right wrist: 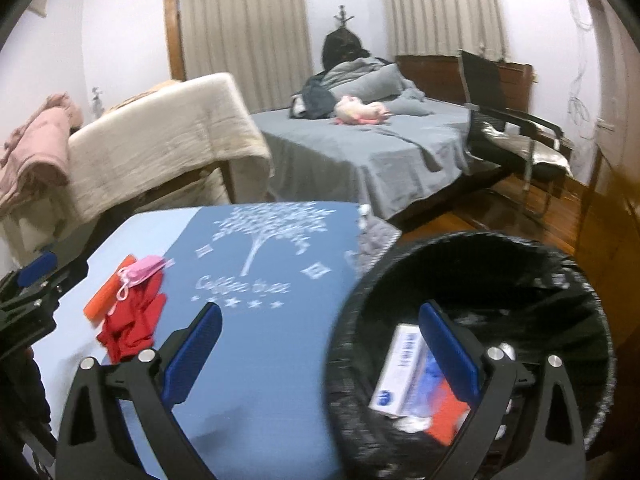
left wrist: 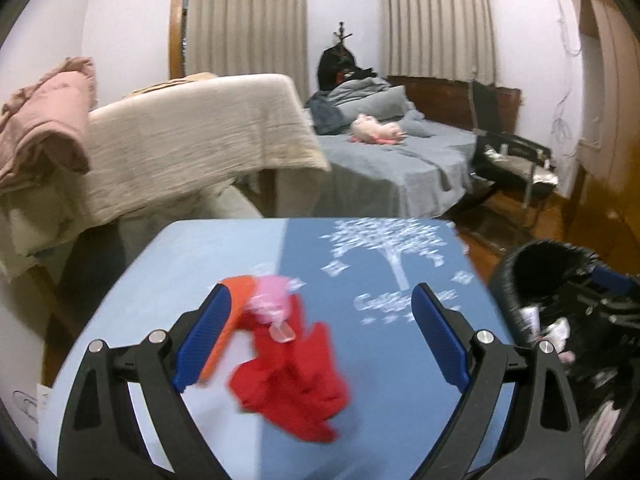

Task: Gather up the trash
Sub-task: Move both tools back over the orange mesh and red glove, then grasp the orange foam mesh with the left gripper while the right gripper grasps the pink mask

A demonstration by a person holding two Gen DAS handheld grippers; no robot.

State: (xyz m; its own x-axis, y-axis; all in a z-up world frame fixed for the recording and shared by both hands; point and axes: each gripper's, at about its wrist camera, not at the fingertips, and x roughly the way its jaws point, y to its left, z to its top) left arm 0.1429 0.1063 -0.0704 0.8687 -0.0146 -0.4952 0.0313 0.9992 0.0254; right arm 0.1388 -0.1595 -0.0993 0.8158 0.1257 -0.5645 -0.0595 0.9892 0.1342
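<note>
A crumpled red cloth (left wrist: 292,376) lies on the blue table (left wrist: 380,432), with a pink face mask (left wrist: 272,298) and an orange flat piece (left wrist: 230,320) on its far side. My left gripper (left wrist: 320,312) is open, its fingers on either side of this pile and just above it. The same pile shows in the right wrist view: red cloth (right wrist: 134,320), mask (right wrist: 140,270). My right gripper (right wrist: 320,320) is open and empty, straddling the rim of the black-lined trash bin (right wrist: 560,292). A white and blue box (right wrist: 400,372) and red packaging lie inside the bin.
The bin (left wrist: 532,264) stands off the table's right edge. Behind the table are a couch under a cream blanket (left wrist: 192,132), a grey bed (left wrist: 400,160) with a pink plush toy (left wrist: 376,130), and a black chair (left wrist: 508,148) on the wood floor.
</note>
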